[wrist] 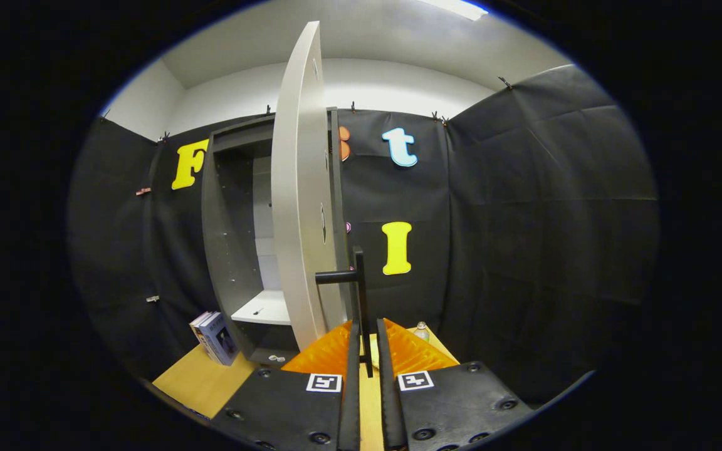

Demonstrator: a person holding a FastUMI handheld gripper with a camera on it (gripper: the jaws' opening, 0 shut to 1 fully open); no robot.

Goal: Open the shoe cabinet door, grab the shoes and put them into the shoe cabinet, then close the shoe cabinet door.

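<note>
Tabletop (192, 382) cabinet; gripper (366, 341) around door handle (360, 294)

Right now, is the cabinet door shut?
No, the door stands swung open, showing a shelf inside, with the claw closed on its handle.

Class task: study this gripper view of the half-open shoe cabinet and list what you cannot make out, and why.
1. Right part of the cabinet interior: hidden by the open door.
2. Lower handle: passes between the fingers of the hand-held gripper, so contact is unclear.
3. Small bottle: mostly hidden behind a finger.
4. Box beside the cabinet: print too small.
</note>
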